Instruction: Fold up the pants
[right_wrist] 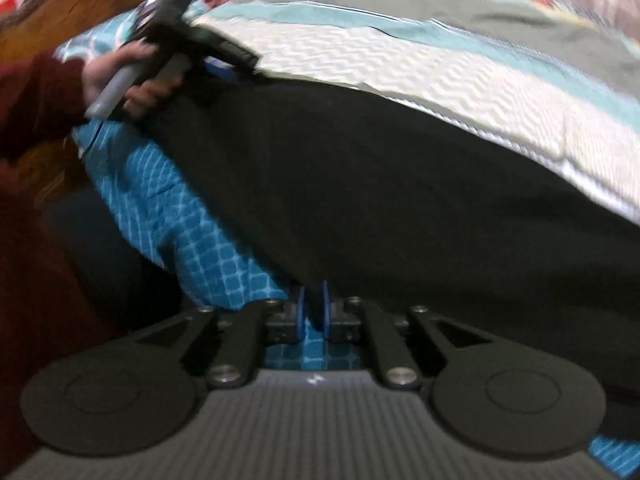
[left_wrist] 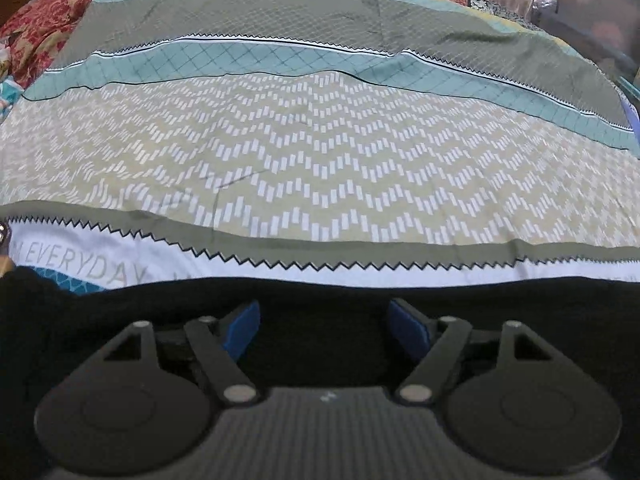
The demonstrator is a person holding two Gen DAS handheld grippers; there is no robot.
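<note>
Left tool point(left_wrist: 323, 322) spread over matte black pants point(right_wrist: 360, 168); right tool point(right_wrist: 314, 312) pinches their edge.

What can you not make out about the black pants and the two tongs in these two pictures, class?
- Pants outline: cut off by both views' edges; waist or hem unclear.
- Left tongs: open over black cloth, contact unclear.
- Right tongs: nearly shut at the pants' edge; motion blur hides any grip.
- Bedspread lettering: partly covered by pants.
</note>
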